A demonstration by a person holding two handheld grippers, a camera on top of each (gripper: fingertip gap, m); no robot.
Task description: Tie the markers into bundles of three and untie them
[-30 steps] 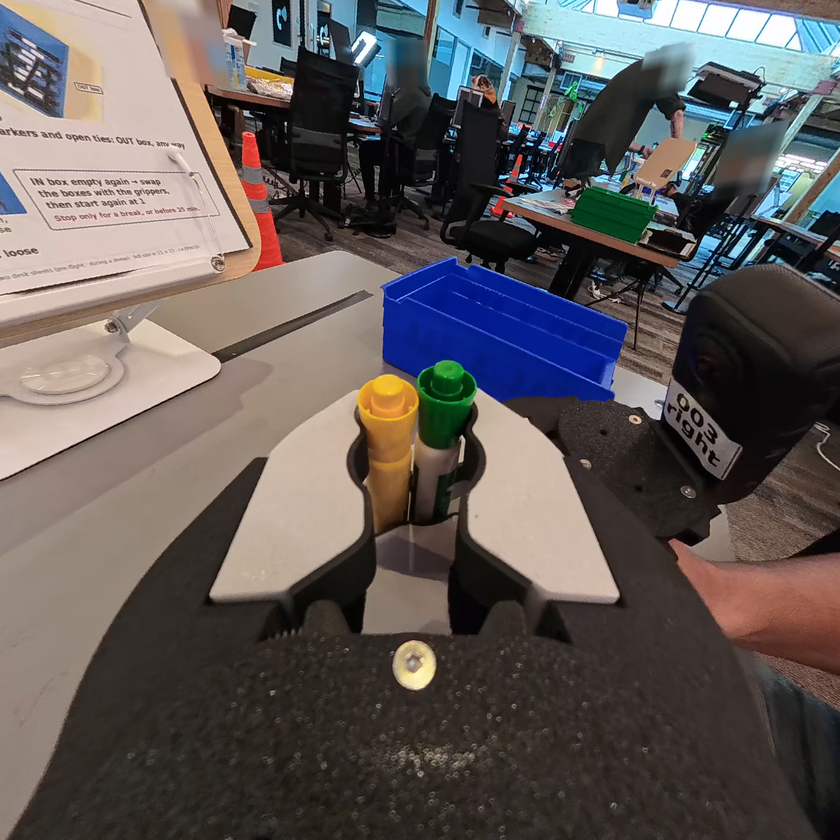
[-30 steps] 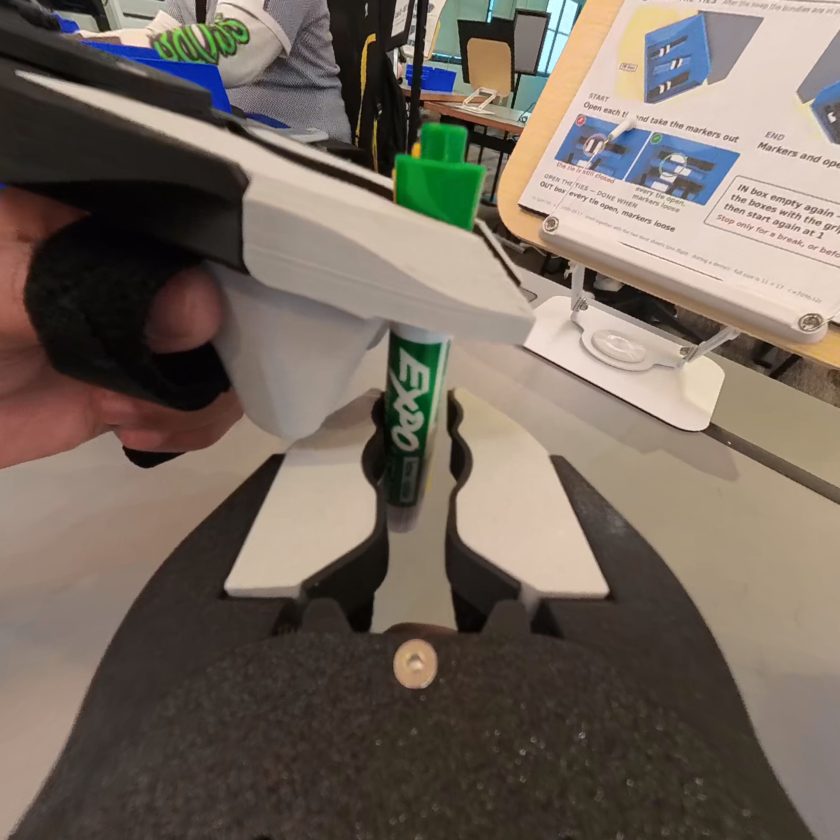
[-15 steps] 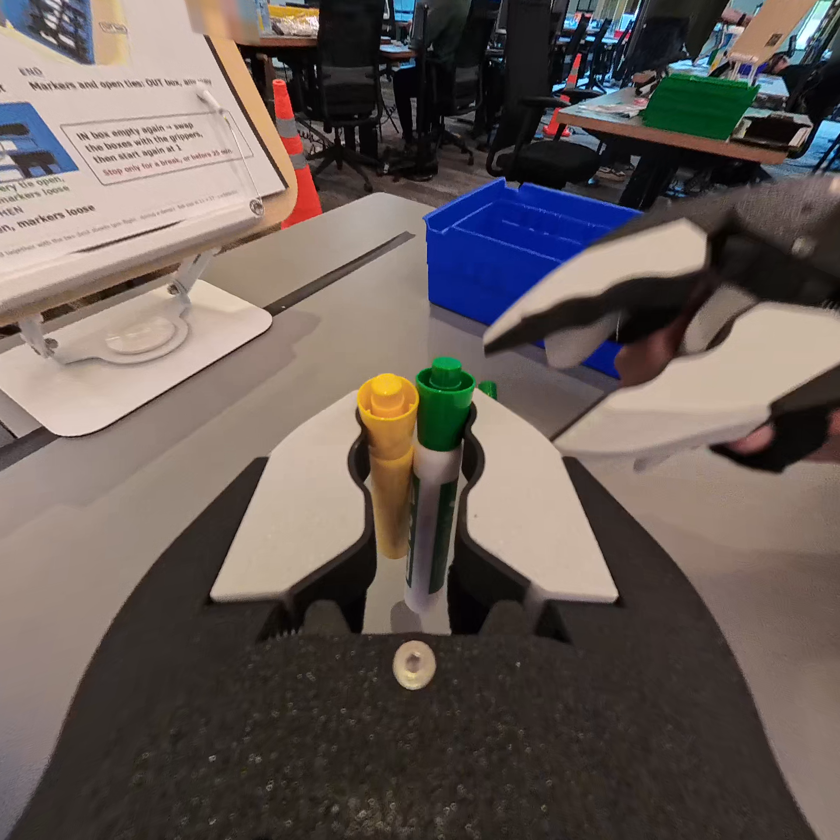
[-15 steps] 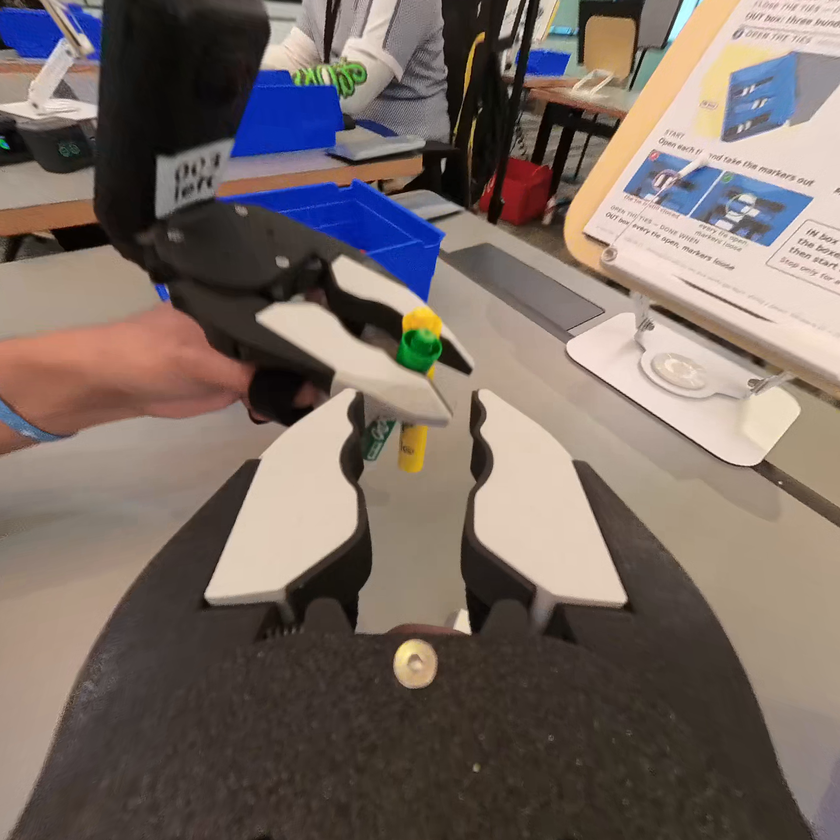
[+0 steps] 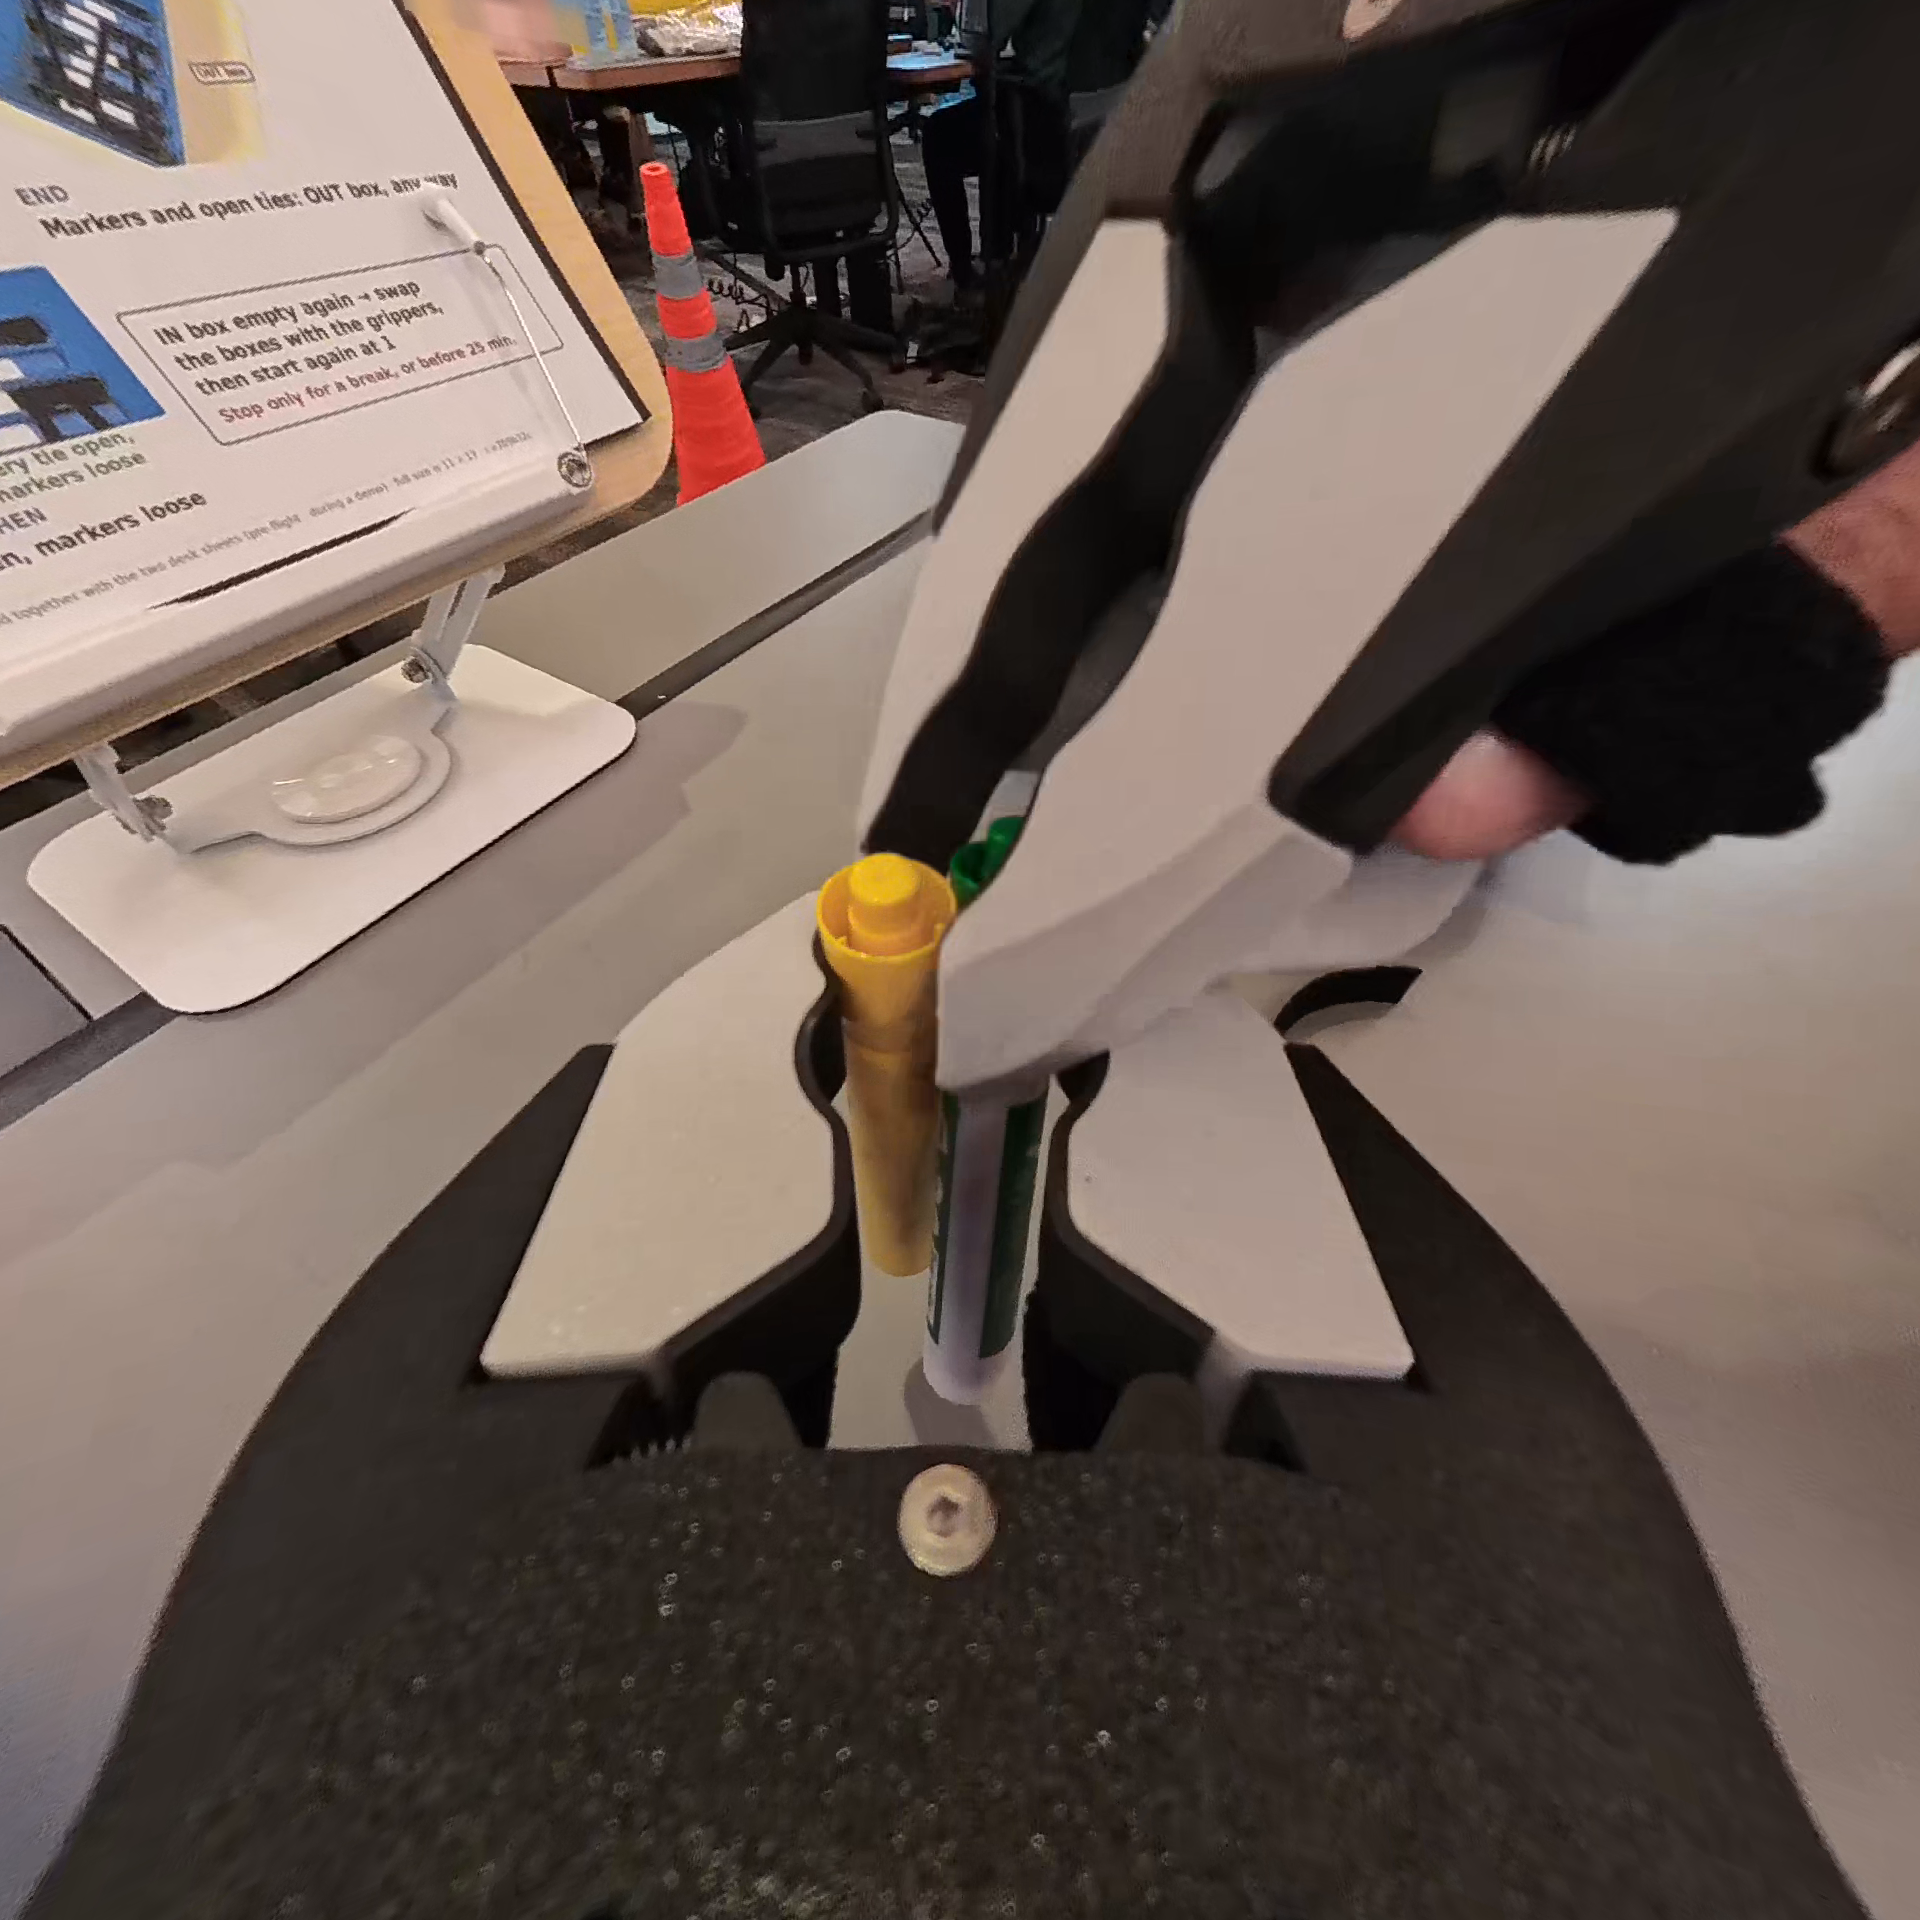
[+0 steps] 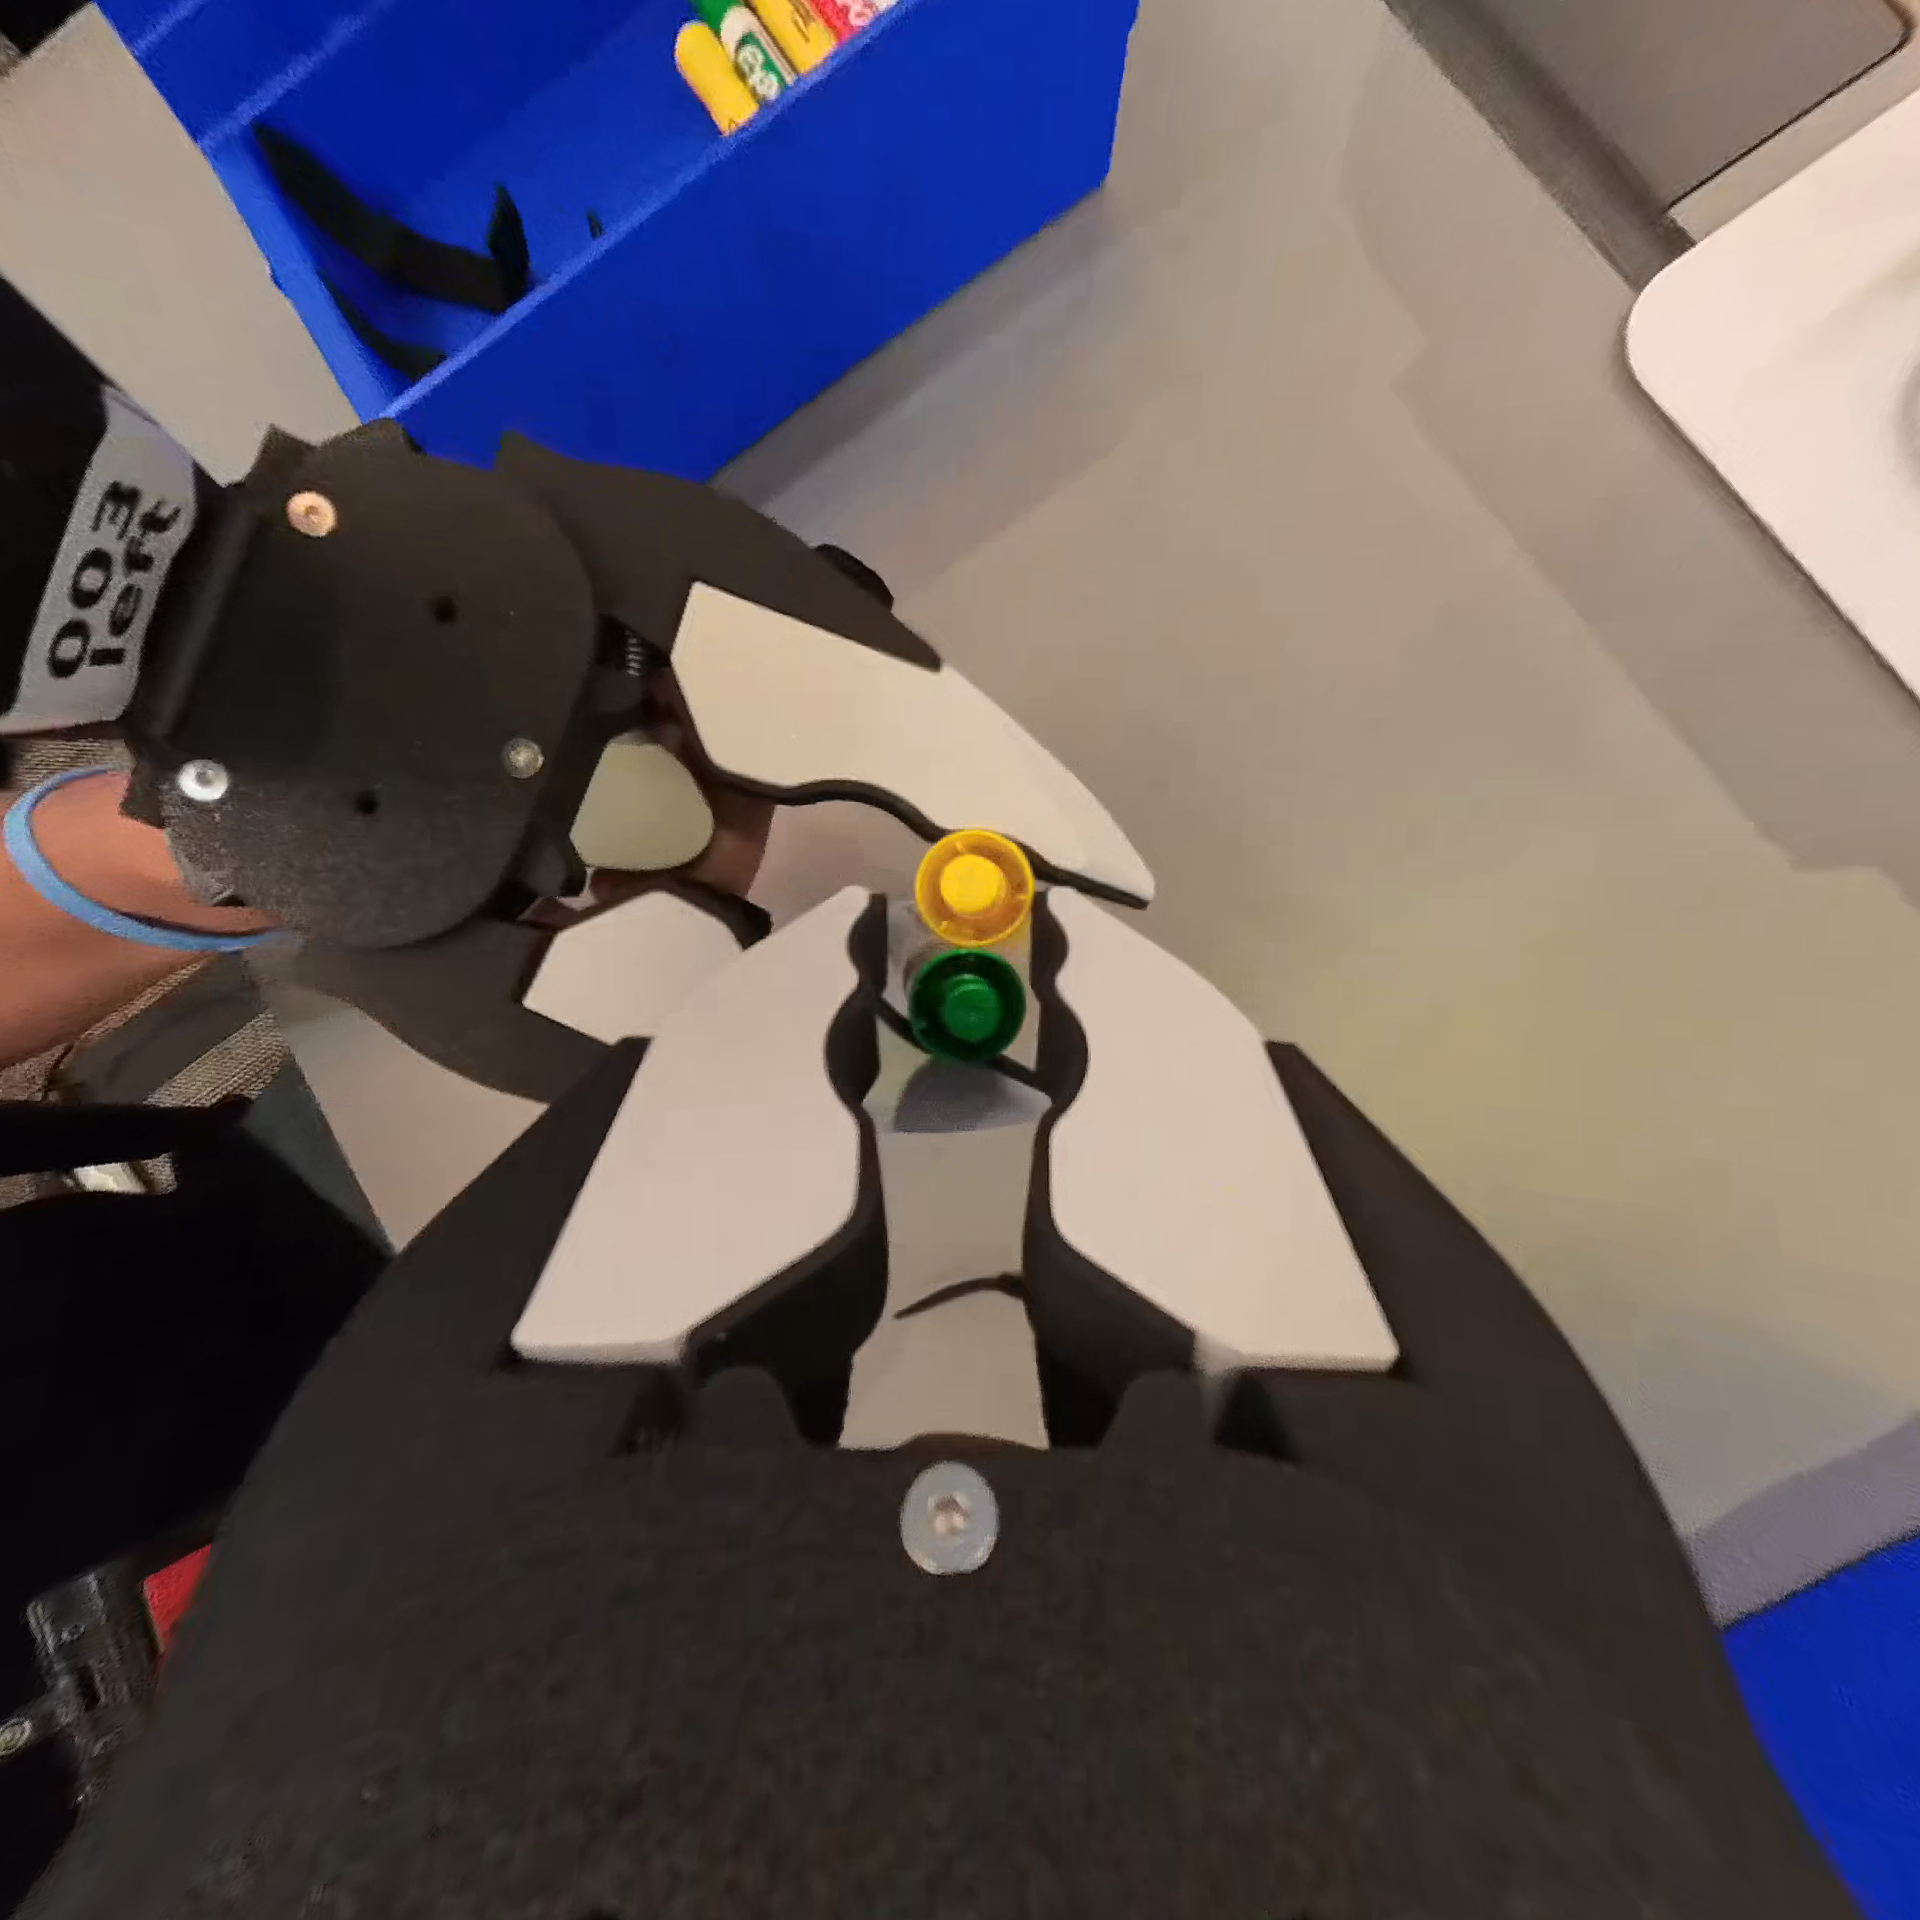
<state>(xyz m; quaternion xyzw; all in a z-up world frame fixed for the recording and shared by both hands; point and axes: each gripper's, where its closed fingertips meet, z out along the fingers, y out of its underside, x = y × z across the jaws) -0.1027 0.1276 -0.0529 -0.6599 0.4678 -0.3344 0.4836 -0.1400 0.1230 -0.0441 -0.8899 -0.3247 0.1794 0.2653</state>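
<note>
My left gripper (image 5: 940, 1039) is shut on a yellow marker (image 5: 888, 1091) and a green marker (image 5: 987, 1247), held upright side by side above the grey table. My right gripper (image 5: 935, 935) reaches in from the upper right, pointing down over the caps. In the right wrist view, my right gripper (image 6: 958, 914) is open, with its jaws on either side of the yellow cap (image 6: 974, 886) and the green cap (image 6: 966, 1003). A narrow gap shows beside the caps. The left gripper (image 6: 971, 940) comes in from the left. A thin black band (image 5: 1340, 987) shows behind the right finger.
A blue bin (image 6: 779, 260) stands at the far side, with several markers (image 6: 748, 52) and black ties (image 6: 395, 260) in it. A tilted instruction board (image 5: 312, 312) on a white base (image 5: 332, 810) stands at the left. An orange cone (image 5: 696, 343) is beyond the table edge. The tips of both grippers are at nearly the same place.
My right gripper has swung in from the side to point down over the marker caps, and its jaws have narrowed around them. My left gripper keeps hold of both markers.
</note>
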